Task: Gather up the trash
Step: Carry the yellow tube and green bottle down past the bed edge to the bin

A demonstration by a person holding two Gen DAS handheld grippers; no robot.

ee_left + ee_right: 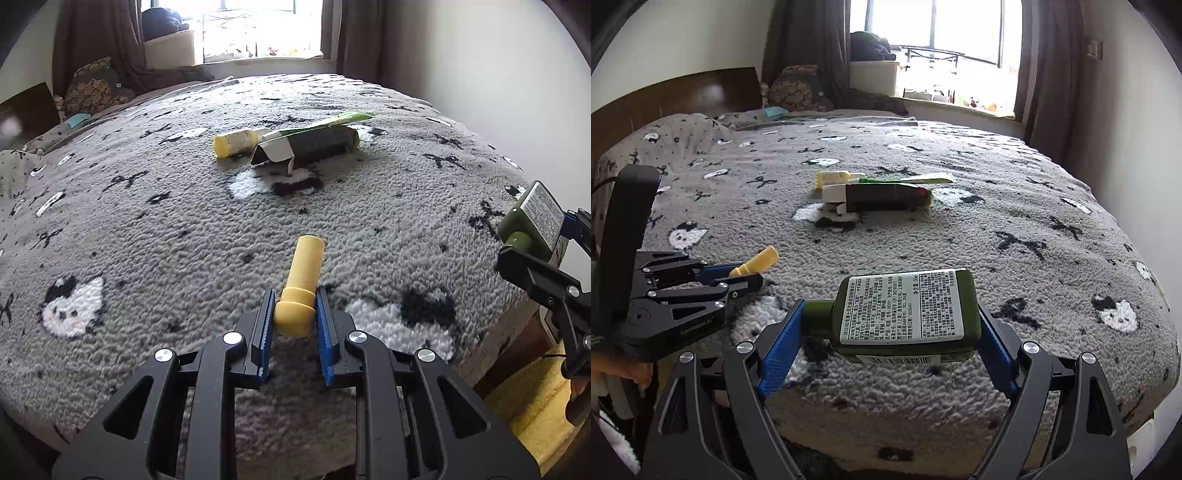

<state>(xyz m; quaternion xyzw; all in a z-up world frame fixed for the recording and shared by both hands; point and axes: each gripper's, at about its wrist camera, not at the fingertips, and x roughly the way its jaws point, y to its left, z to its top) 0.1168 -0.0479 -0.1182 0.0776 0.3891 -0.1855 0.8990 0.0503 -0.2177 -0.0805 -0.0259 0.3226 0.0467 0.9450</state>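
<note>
My left gripper (294, 306) is shut on the cap end of a small yellow bottle (301, 286), held just above the grey blanket; it also shows in the right wrist view (757, 263). My right gripper (892, 314) is shut on a dark green bottle (905, 314) with a white printed label, held sideways above the bed's near edge; it also shows in the left wrist view (532, 221). Further back on the bed lie a second yellow bottle (236, 142), an open dark carton (306, 147) and a green-white tube (332, 122).
The bed (147, 221) is covered by a grey fleece blanket with black and white cat patterns. Pillows (798, 88) and a wooden headboard (683, 96) are at the far left. A window (942, 37) with brown curtains is behind. A yellow mat (535, 398) lies on the floor.
</note>
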